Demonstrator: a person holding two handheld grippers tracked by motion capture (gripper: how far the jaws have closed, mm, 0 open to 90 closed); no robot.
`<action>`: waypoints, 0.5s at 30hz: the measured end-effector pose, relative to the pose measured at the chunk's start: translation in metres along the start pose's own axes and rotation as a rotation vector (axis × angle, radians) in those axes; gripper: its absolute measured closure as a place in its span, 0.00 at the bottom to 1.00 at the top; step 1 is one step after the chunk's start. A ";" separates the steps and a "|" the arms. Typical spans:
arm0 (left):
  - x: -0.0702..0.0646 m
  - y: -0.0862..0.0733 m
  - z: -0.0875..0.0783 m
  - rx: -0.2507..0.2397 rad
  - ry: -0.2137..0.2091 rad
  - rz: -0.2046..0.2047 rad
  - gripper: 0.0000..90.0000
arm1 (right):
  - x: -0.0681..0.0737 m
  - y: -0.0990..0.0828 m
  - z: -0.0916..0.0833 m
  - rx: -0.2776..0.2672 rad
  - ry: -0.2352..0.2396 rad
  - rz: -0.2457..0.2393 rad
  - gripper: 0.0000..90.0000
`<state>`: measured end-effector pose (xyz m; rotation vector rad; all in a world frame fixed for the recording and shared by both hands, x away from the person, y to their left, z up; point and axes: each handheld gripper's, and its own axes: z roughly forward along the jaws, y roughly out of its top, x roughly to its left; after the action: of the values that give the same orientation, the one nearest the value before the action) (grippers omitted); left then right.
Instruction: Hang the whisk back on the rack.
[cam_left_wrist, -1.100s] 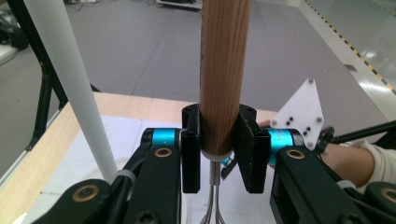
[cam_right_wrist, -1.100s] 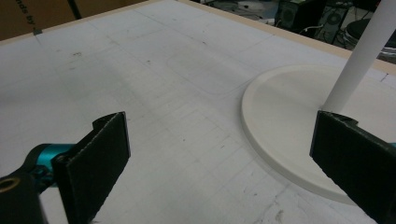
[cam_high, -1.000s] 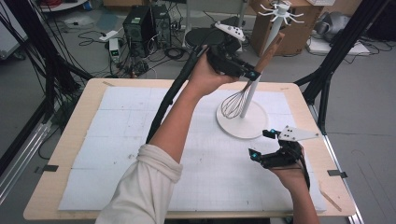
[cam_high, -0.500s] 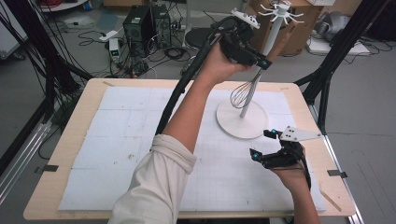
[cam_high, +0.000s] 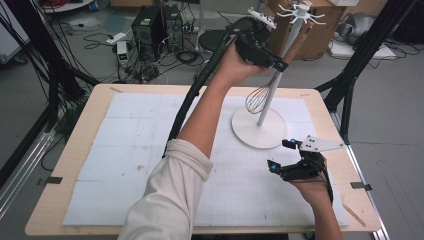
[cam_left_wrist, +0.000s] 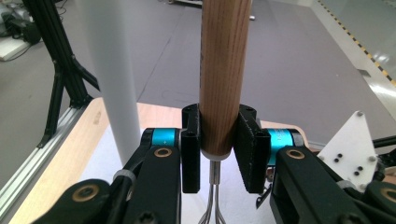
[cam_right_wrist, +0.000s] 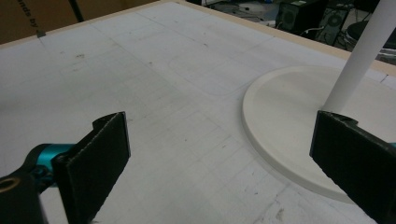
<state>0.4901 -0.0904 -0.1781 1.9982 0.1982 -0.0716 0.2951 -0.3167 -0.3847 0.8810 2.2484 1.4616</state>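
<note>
A whisk with a wooden handle and a wire head hangs in the air beside the white stand's pole. My left gripper is shut on the handle, high up near the stand's hooked top. In the left gripper view the pads press on the lower end of the handle, with the pole just left of it. My right gripper rests low over the white mat, jaws wide open and empty, beside the stand's round base.
The stand's base sits at the table's far right on the white mat. Black frame legs rise past the right edge. A computer tower and a cardboard box stand on the floor behind.
My left hand has carried the whisk upward and a little farther back, toward the stand's top. The right gripper has stayed where it was.
</note>
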 end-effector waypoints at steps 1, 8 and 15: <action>0.001 0.000 0.000 -0.003 0.001 0.001 0.82 | 0.000 0.000 0.000 0.002 0.001 0.000 0.05; 0.004 -0.002 0.002 -0.005 0.024 -0.007 0.77 | 0.000 0.000 0.001 0.004 0.001 -0.001 0.05; 0.001 -0.010 0.002 0.020 0.078 -0.019 0.53 | 0.001 0.000 0.000 0.000 0.001 -0.004 0.05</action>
<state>0.4897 -0.0876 -0.1879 2.0212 0.2675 -0.0085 0.2943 -0.3166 -0.3846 0.8760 2.2499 1.4603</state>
